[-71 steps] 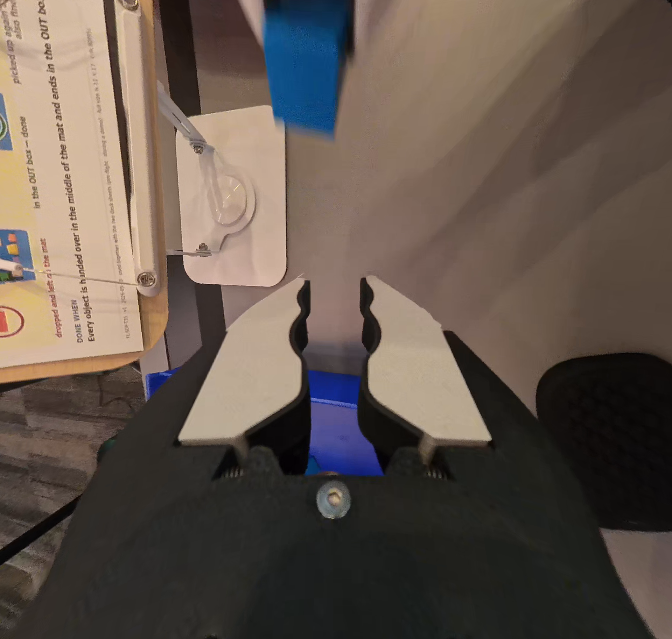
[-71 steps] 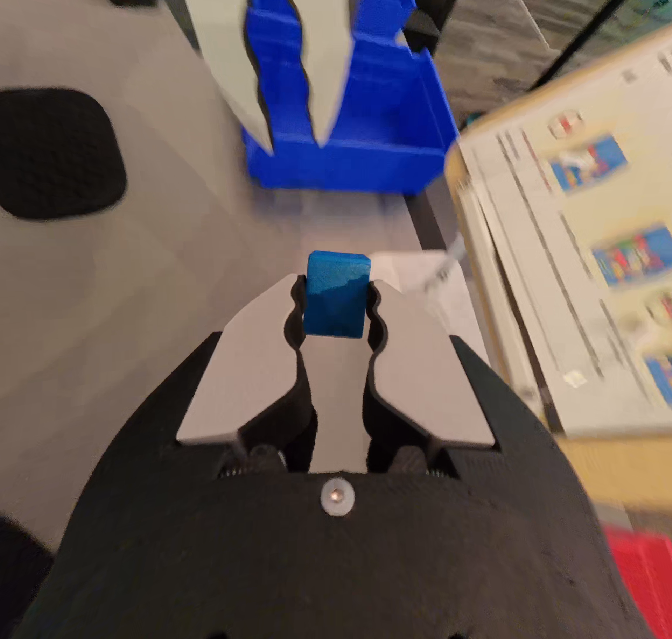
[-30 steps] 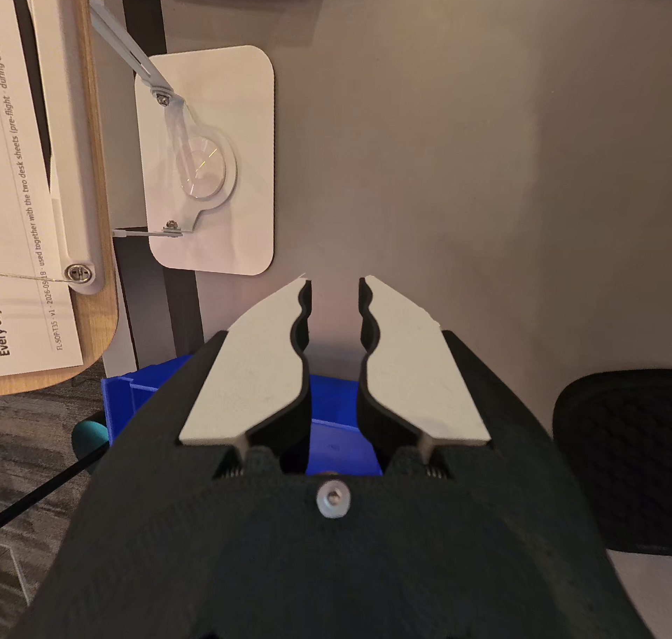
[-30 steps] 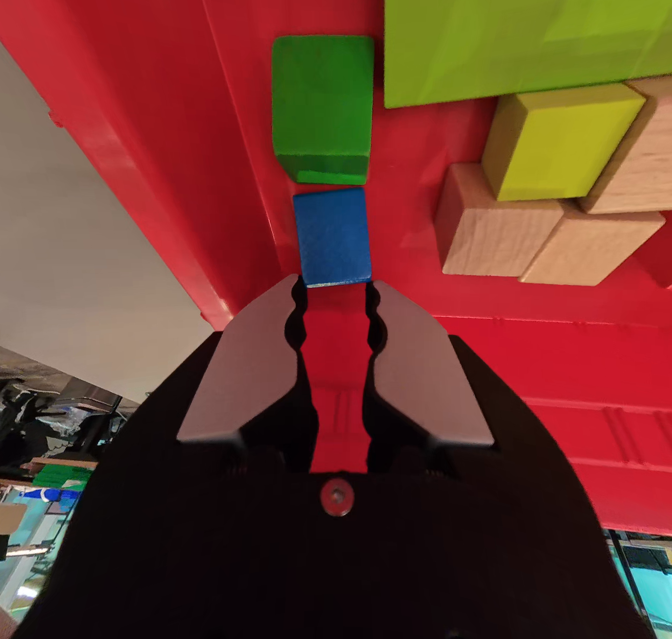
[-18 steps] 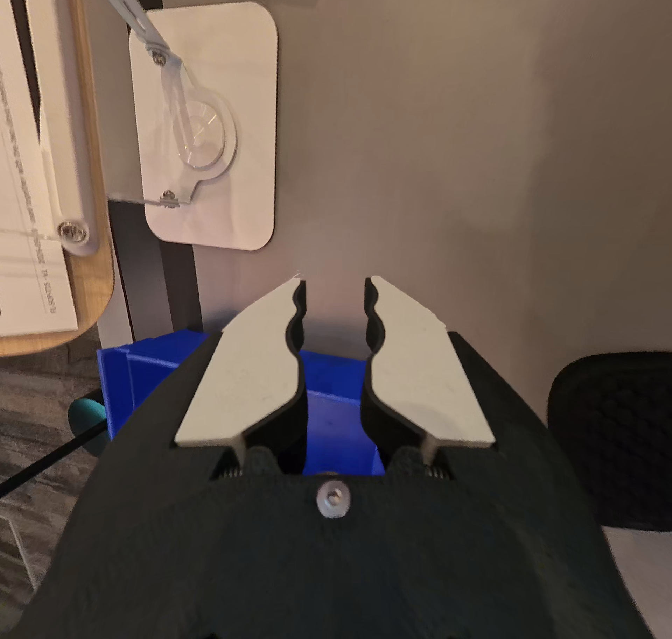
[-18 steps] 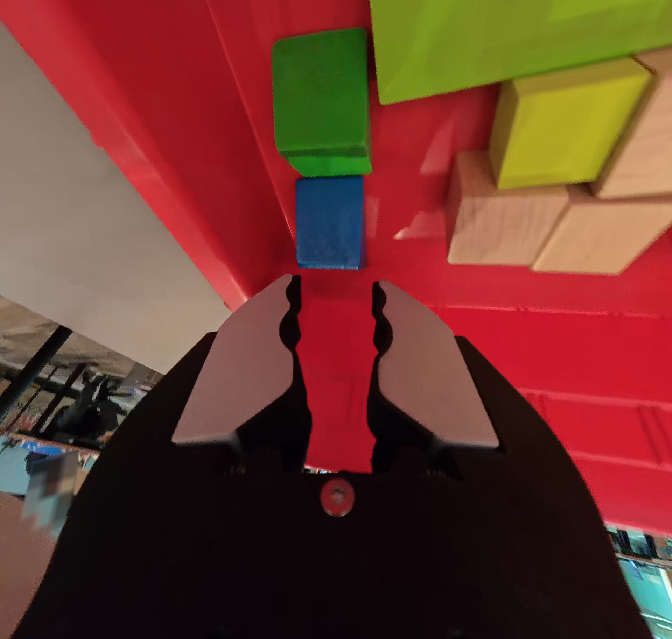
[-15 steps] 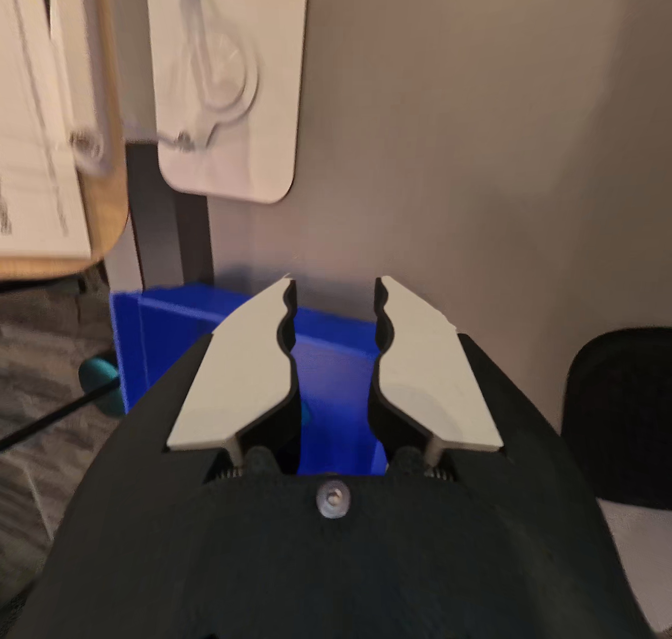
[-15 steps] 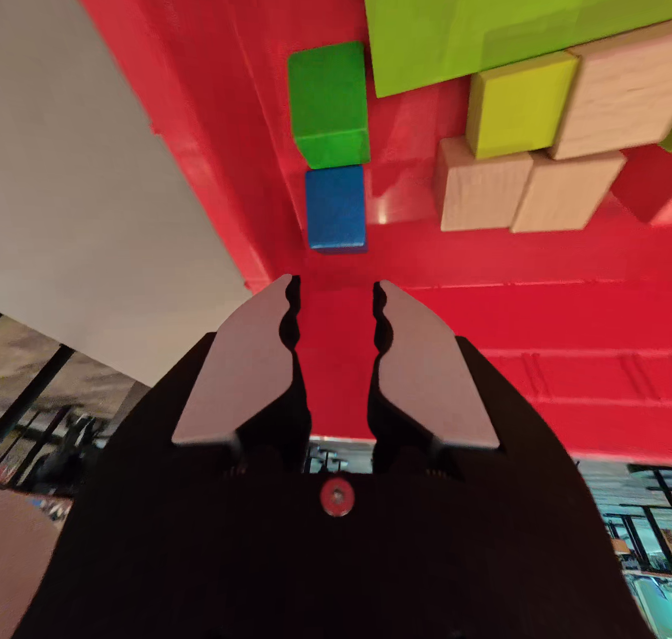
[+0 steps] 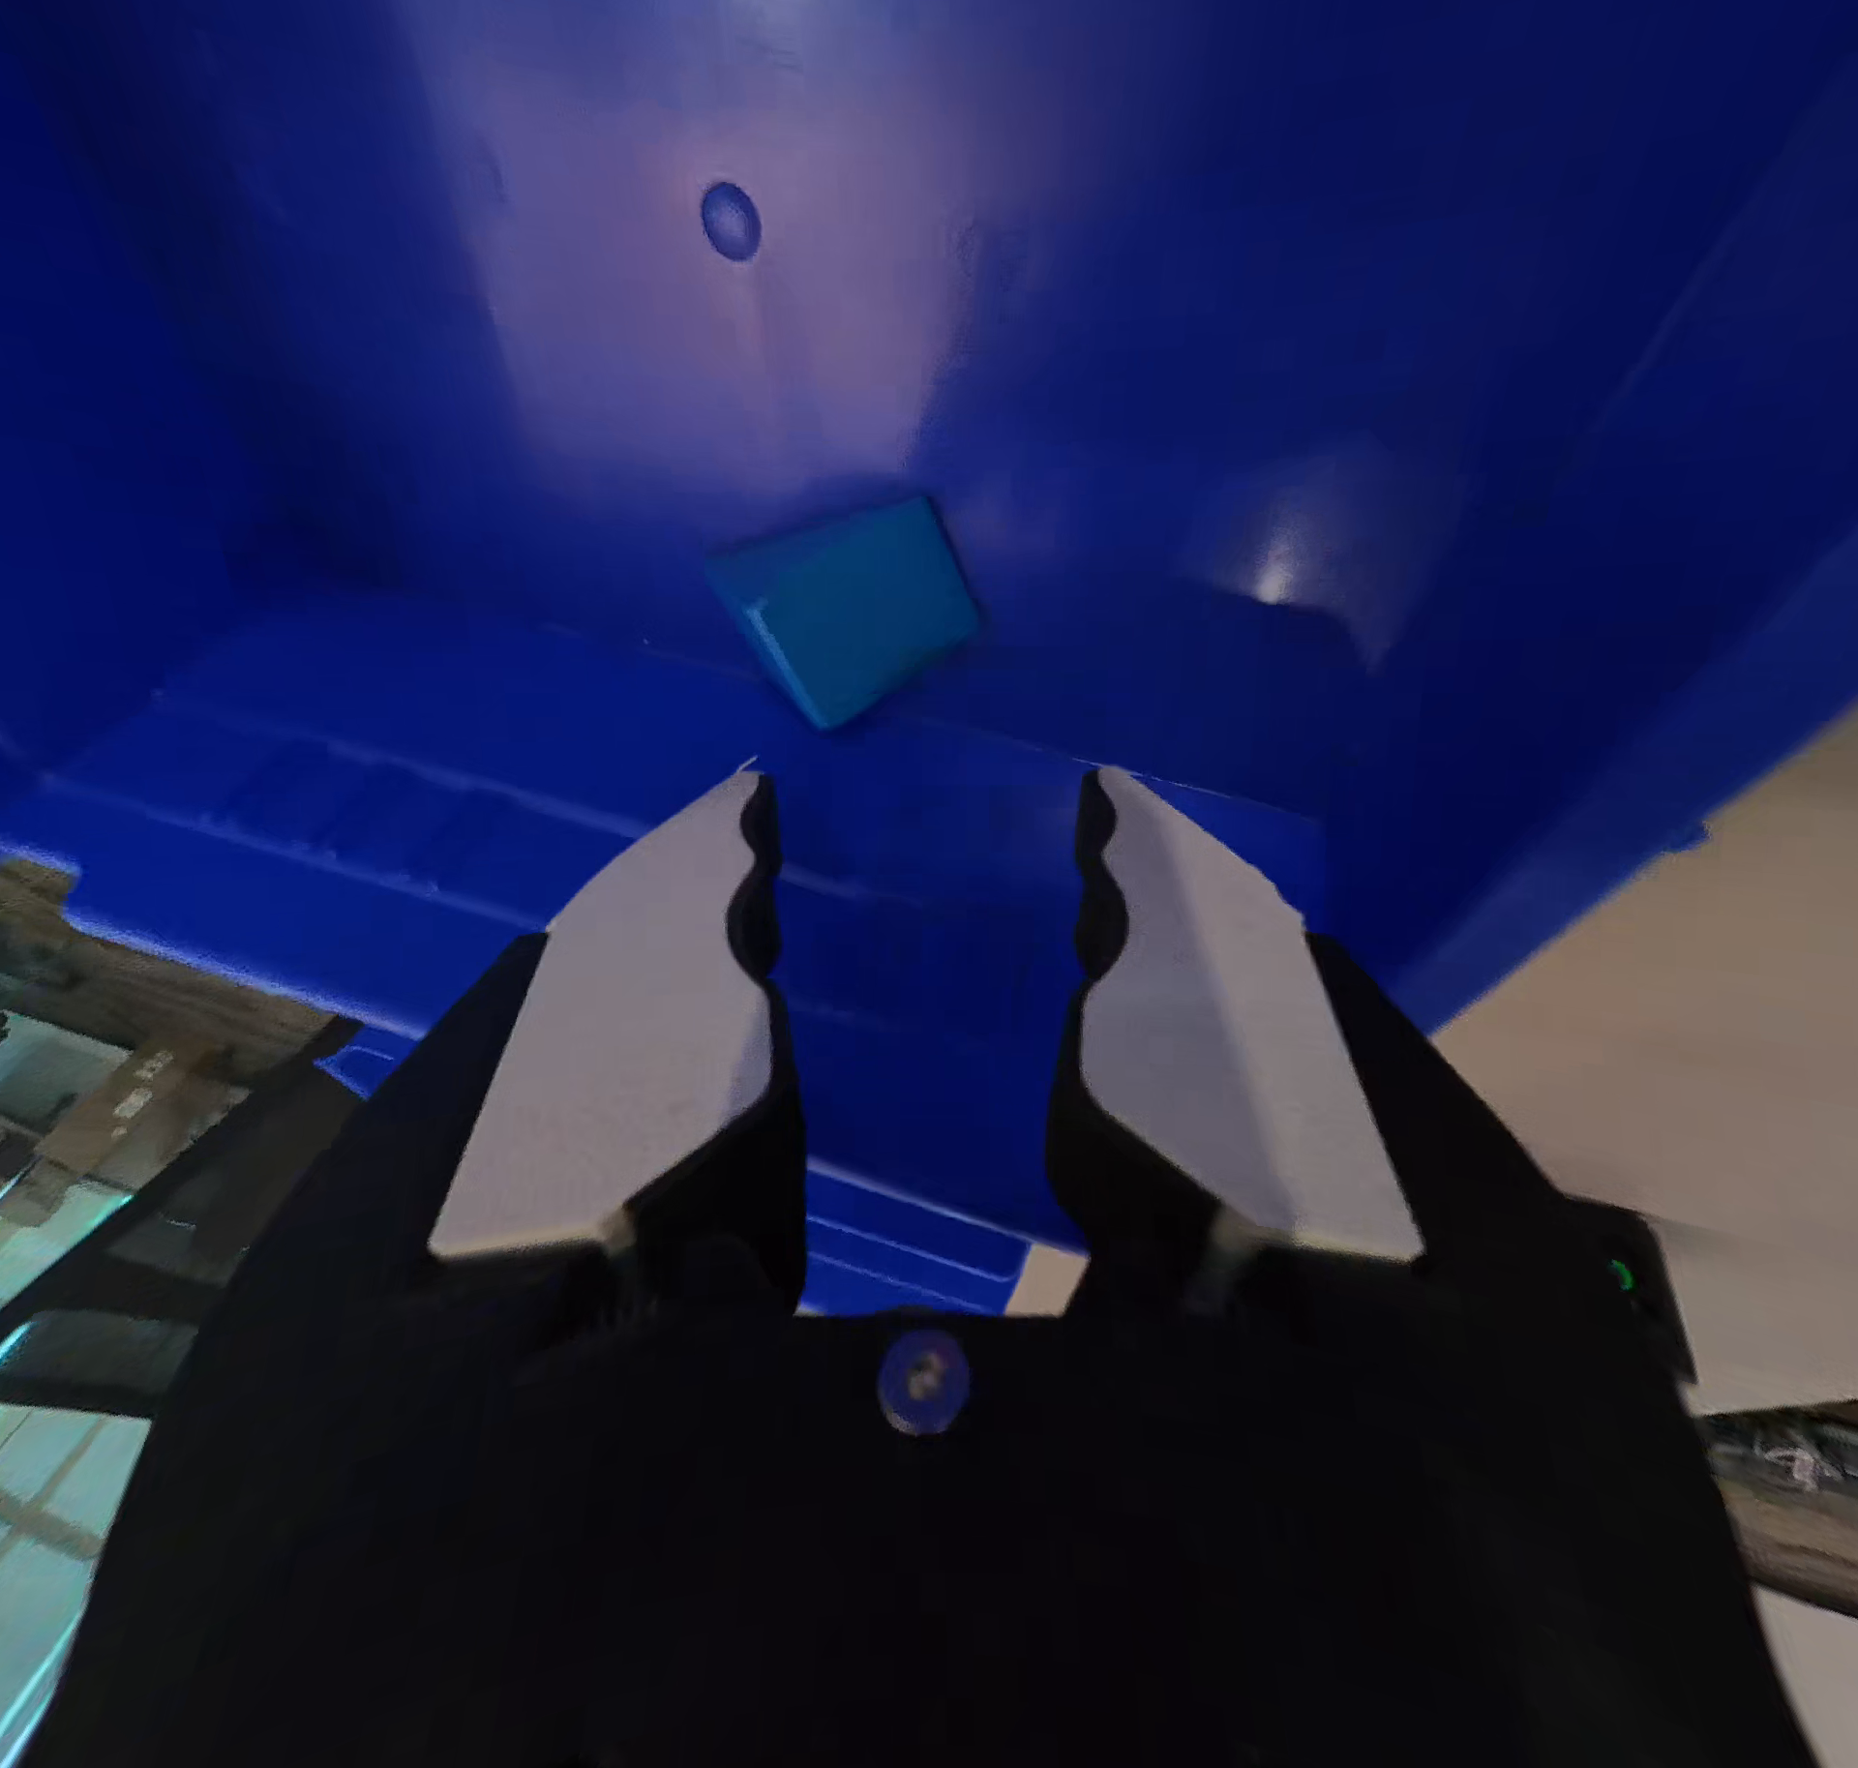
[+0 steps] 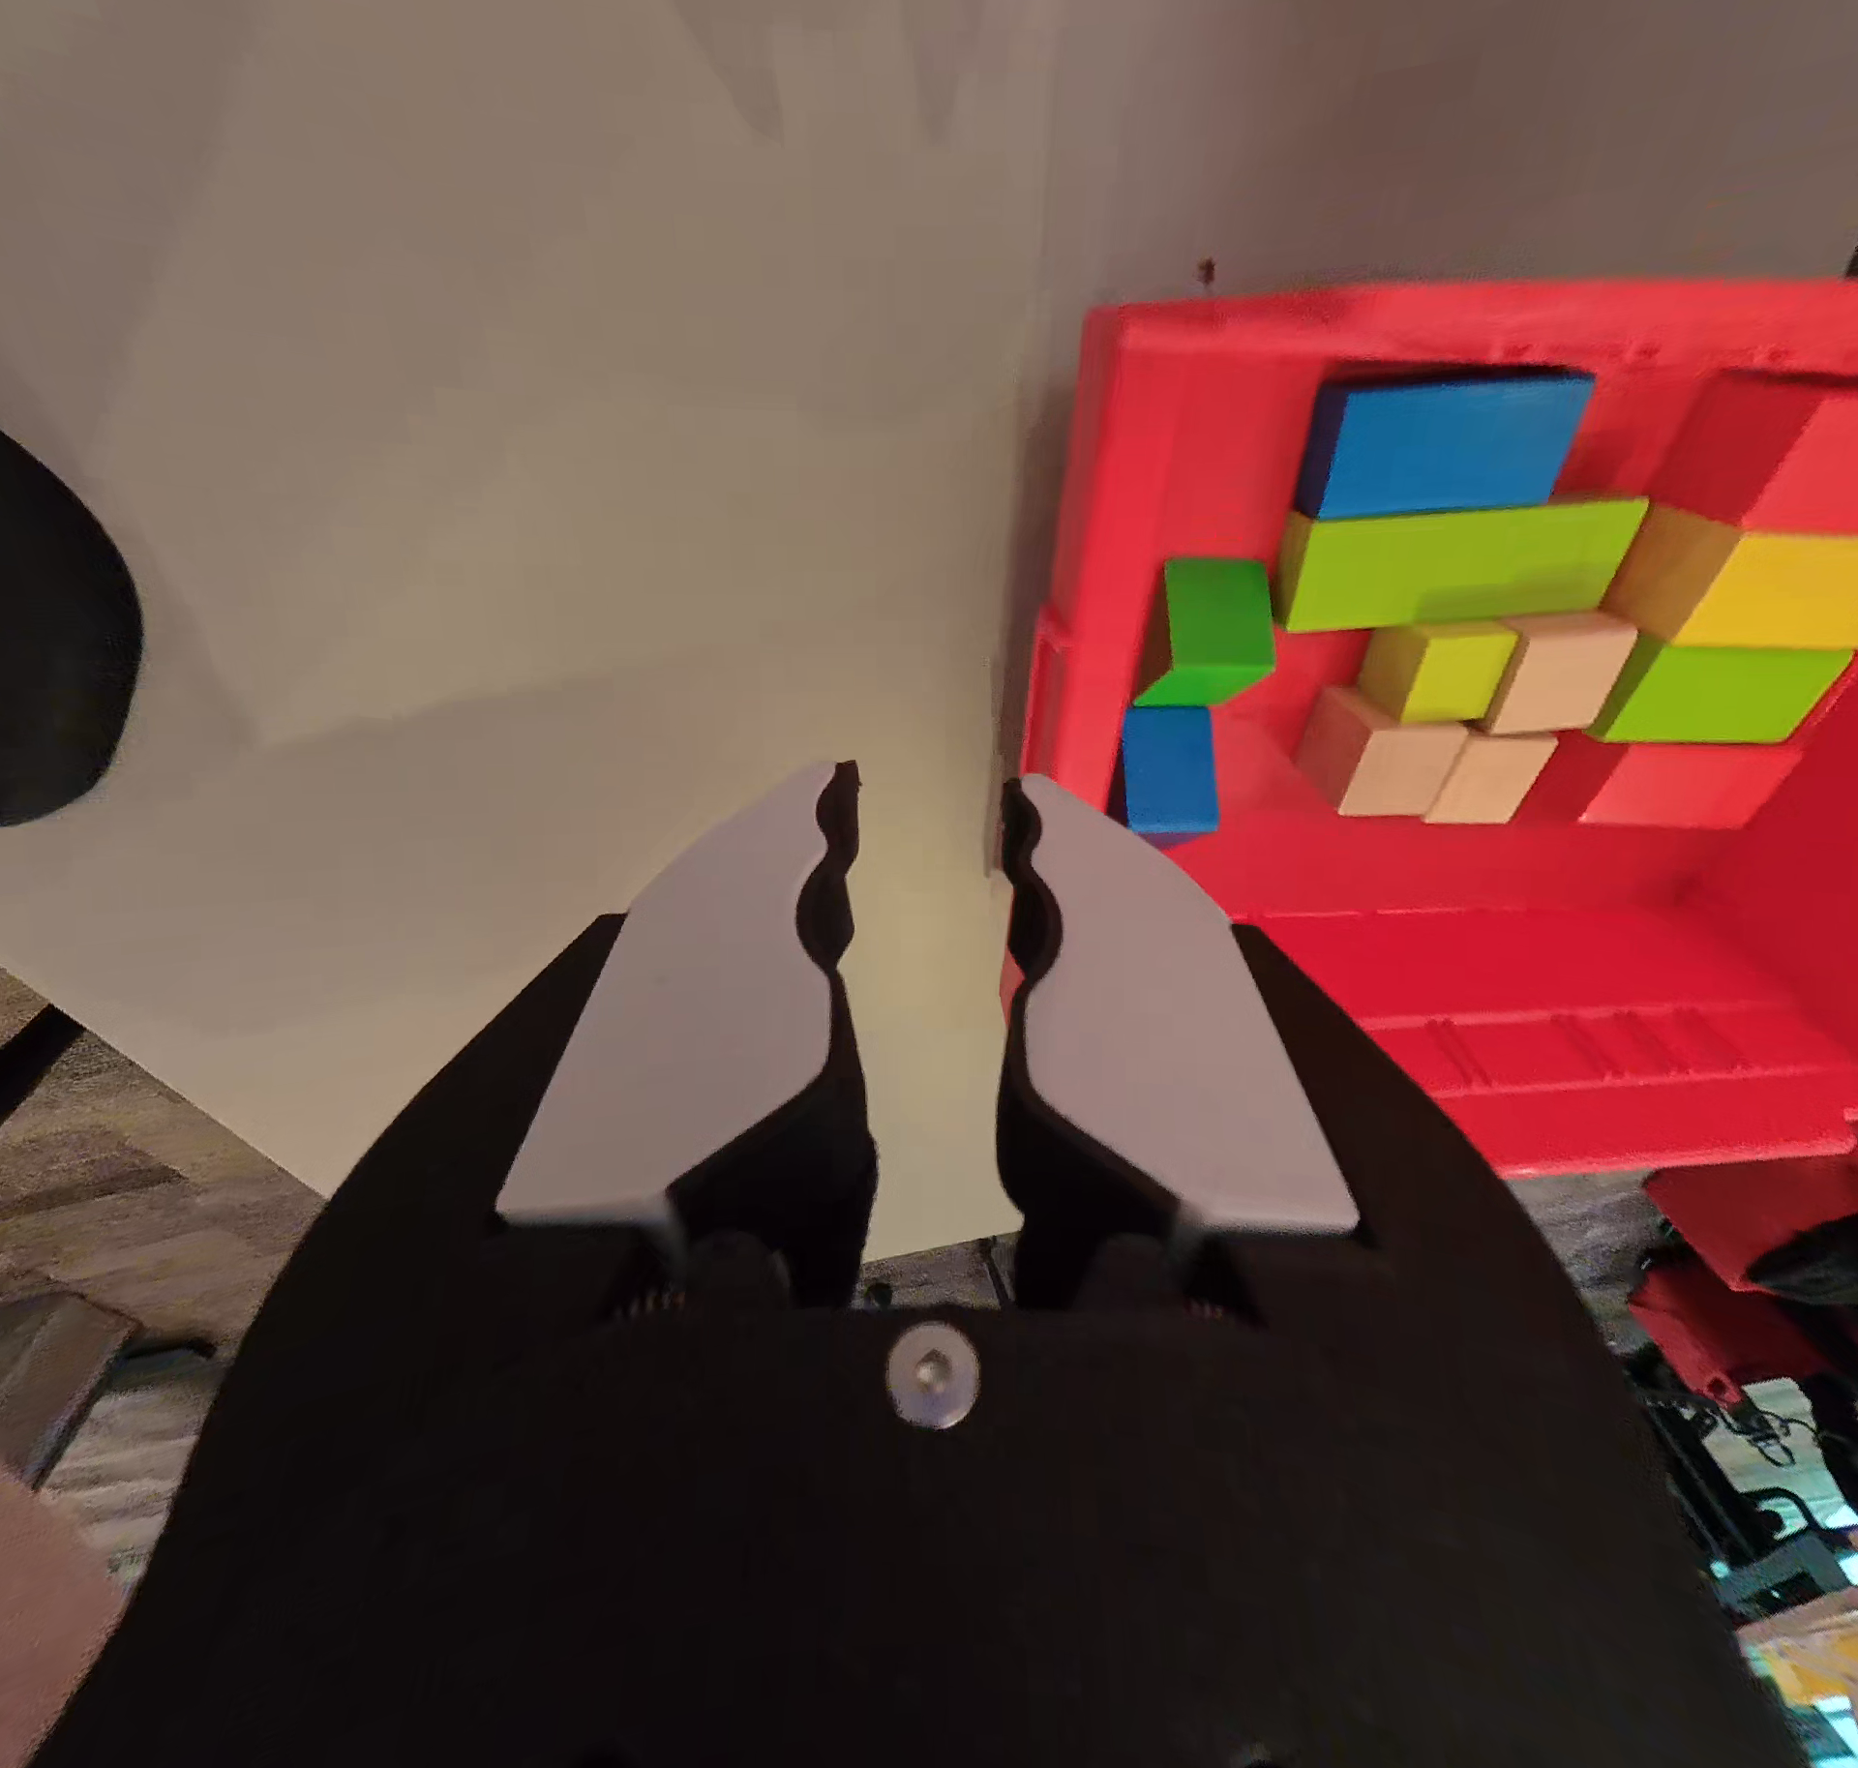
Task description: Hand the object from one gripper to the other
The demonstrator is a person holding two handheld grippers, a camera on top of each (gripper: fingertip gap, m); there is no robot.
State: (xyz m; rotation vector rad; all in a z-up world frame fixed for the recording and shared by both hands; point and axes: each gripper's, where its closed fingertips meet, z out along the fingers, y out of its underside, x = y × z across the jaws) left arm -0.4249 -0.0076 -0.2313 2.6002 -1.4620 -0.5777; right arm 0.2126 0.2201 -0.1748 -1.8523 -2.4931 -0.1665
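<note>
The left claw (image 9: 920,785) hangs over the blue bin (image 9: 402,795), its two pale fingers (image 9: 654,966) spread wide with nothing between them. Just above the fingertips in the left wrist view, near the middle of the frame, a teal-blue block (image 9: 850,609) lies tilted on the bin floor, close to the near wall. It is clear of both pads. Judging from the wide spread and the way the claw points straight at it, this looks like the next thing to be picked, so the jaws are set broad enough to pass around the block's skewed corners.

The right claw (image 10: 930,795) stands narrow and bare, with only the pale table (image 10: 503,413) showing in the slit between its fingers. It hovers over the table just left of the red bin (image 10: 1508,1016), which fills the right side of the right wrist view. Inside, a small blue block (image 10: 1169,765) sits against the bin's left wall, touching a green block (image 10: 1217,629) above it in the frame. Further right lies a packed cluster of lime, yellow, plain wooden and larger blue blocks (image 10: 1458,604).

The red bin appears to collect finished pieces and the blue one to supply them. At the left edge of the right wrist view a black pad (image 10: 50,634) lies on the table.
</note>
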